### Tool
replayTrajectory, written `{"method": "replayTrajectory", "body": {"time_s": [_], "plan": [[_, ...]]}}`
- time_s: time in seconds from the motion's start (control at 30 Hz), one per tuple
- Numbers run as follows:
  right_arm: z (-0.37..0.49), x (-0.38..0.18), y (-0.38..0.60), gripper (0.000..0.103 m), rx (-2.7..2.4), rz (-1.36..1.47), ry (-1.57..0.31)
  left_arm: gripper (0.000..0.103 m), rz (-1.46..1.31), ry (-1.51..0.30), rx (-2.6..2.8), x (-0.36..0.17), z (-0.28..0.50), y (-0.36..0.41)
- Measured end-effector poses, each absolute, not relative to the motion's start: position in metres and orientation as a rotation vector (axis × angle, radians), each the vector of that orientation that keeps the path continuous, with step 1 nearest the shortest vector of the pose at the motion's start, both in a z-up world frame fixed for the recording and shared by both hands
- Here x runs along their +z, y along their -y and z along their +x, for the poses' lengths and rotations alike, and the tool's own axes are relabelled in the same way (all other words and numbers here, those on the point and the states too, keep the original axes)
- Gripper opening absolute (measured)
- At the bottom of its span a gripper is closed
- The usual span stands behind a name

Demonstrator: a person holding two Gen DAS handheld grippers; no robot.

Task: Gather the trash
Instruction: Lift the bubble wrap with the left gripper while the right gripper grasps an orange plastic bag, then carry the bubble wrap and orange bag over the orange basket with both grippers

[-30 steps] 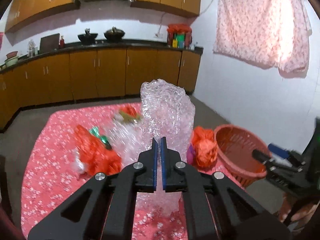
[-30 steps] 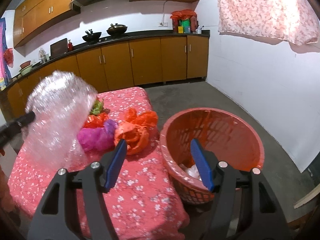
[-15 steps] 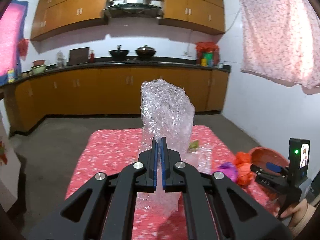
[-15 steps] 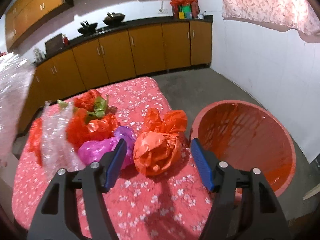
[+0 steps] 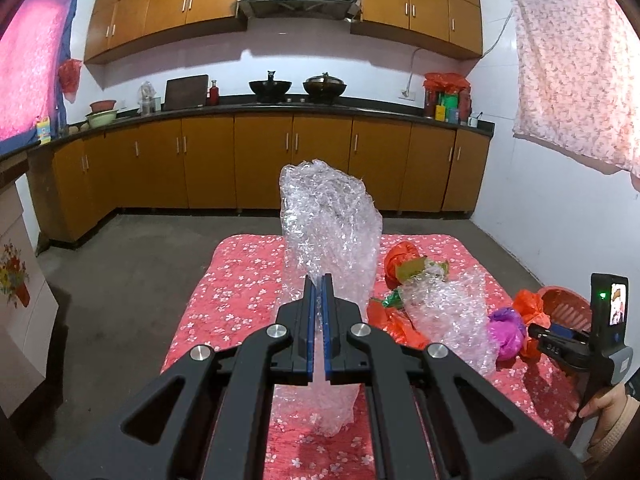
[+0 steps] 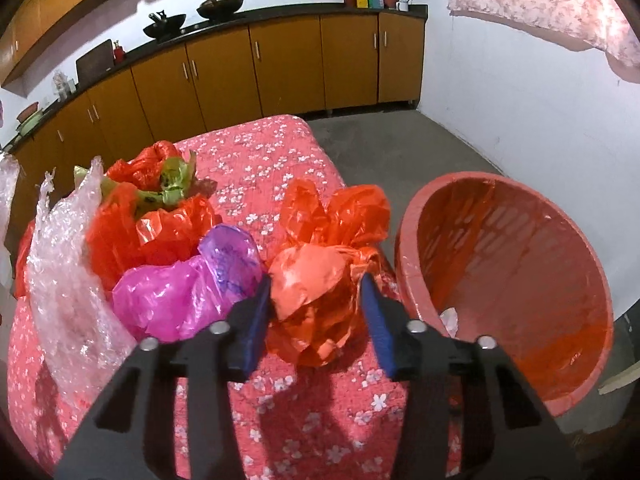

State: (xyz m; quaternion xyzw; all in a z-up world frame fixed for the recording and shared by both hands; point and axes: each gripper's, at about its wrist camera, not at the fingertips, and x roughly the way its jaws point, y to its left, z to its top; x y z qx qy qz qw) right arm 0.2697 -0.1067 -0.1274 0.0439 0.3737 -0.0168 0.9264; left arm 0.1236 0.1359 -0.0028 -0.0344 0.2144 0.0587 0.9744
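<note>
Your left gripper [image 5: 319,300] clamps bubble wrap [image 5: 330,236] aloft. Right gripper [image 6: 318,312] is closing around the orange bag [image 6: 320,280] beside the basket [image 6: 560,380]; pads seemingly not yet pressing, so slick plastic may slip.

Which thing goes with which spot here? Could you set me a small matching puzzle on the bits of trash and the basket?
Things:
1. bubble wrap sheet
2. orange plastic bag
3. purple plastic bag
4. red basket

Places:
A. standing beside the table's right edge
B. pinched in the shut left claw
C. between the closing fingers of the right claw
D. lying on the flowered cloth, just left of the orange bag

Pairs: 1-B, 2-C, 3-D, 4-A
</note>
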Motion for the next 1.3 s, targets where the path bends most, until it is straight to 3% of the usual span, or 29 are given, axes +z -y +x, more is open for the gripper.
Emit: {"method": "replayTrajectory", "body": {"time_s": [0.23, 0.97, 1.3], "plan": [[0.261, -0.121, 0.115, 0.021, 0.0, 0.108, -0.748, 0.003, -0.065, -0.426, 0.105, 0.004, 0.123, -0.132], [0.179, -0.037, 0.181, 0.021, -0.065, 0.131, -0.544, 0.003, -0.032, -0.371, -0.134, 0.035, 0.132, -0.03], [0.162, -0.032, 0.228, 0.021, -0.163, 0.14, -0.528, 0.003, -0.015, -0.401, -0.275, 0.02, 0.145, 0.037]]}}
